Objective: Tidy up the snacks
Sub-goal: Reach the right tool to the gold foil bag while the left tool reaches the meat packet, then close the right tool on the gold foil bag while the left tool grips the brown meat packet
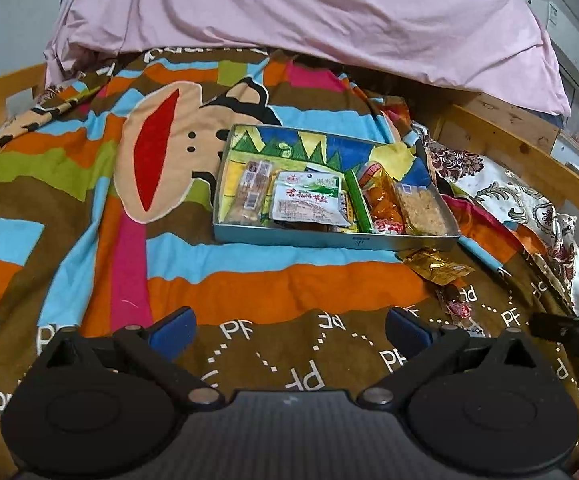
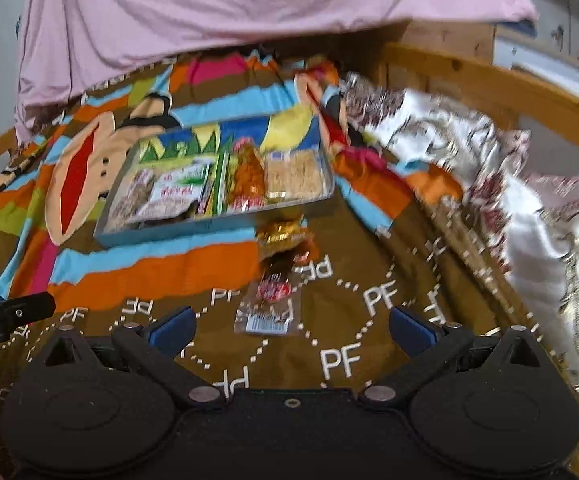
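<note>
A shallow metal tray (image 1: pixel 329 239) (image 2: pixel 177 229) rests on a colourful bedspread and holds several snack packets in a row. Outside it, by its near right corner, lies a gold foil snack (image 1: pixel 437 266) (image 2: pixel 283 232). Closer in lies a clear packet with a red label (image 1: pixel 459 308) (image 2: pixel 269 304). My left gripper (image 1: pixel 289 330) stands open over bare bedspread, well short of the tray. My right gripper (image 2: pixel 291 330) is open too, with the red-label packet just beyond its fingertips. The right wrist view is blurred. Each gripper shows at the edge of the other's view.
A pink sheet (image 1: pixel 309 12) is heaped at the far end of the bed. A wooden bed rail (image 1: pixel 521 148) (image 2: pixel 509 80) runs along the right, with a floral cloth (image 1: pixel 529 208) (image 2: pixel 489 168) bunched against it. The bedspread (image 1: pixel 249 280) lies flat on the left.
</note>
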Demonstrator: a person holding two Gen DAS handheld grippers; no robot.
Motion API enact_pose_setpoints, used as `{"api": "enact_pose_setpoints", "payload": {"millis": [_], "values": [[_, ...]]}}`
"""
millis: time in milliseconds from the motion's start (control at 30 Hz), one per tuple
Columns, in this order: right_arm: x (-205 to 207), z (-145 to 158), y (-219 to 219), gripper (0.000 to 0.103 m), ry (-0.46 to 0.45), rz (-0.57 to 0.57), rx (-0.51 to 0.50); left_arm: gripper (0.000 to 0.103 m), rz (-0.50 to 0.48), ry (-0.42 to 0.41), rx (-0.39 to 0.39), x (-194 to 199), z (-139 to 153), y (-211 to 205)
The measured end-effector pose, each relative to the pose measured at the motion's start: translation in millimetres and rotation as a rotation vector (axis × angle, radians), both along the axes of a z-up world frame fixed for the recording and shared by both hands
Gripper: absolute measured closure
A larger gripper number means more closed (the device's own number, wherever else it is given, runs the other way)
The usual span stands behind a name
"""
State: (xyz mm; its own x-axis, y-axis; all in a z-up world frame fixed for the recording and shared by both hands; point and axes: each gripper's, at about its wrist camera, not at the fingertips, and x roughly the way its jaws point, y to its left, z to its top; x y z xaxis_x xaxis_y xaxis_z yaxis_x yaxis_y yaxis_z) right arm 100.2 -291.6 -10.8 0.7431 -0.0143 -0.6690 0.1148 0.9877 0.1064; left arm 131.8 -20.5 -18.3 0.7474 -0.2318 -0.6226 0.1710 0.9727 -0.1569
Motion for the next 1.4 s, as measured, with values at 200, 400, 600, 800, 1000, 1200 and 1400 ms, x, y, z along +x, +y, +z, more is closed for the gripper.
{"api": "enact_pose_setpoints", "payload": {"millis": [200,400,600,800,1000,1200,1400], "values": [[24,-14,2,0.001,0.078,0.041,0.015,0.0,0.007,0.047,-0.025,12,-8,0],[52,-31,5,0.001,0.146,0.078,0.004,0.0,0.03,0.084,-0.052,28,-18,-4],[69,-31,-6,0.001,0.15,0.081,0.017,0.001,0.002,0.1,-0.046,38,-29,-15],[93,-27,-23,0.001,0.138,0.077,0.021,0.0,-0.078,0.089,-0.015,40,-34,-36],[120,-29,-37,0.001,0.127,0.075,0.045,0.0,-0.189,0.047,-0.014,41,-38,-65],[155,-34,-39,0.001,0.128,0.134,0.015,0.0,-0.369,-0.019,0.009,45,-44,-108],[188,-48,-27,0.001,0.164,0.241,-0.039,0.0,-0.481,-0.023,0.032,55,-58,-144]]}}
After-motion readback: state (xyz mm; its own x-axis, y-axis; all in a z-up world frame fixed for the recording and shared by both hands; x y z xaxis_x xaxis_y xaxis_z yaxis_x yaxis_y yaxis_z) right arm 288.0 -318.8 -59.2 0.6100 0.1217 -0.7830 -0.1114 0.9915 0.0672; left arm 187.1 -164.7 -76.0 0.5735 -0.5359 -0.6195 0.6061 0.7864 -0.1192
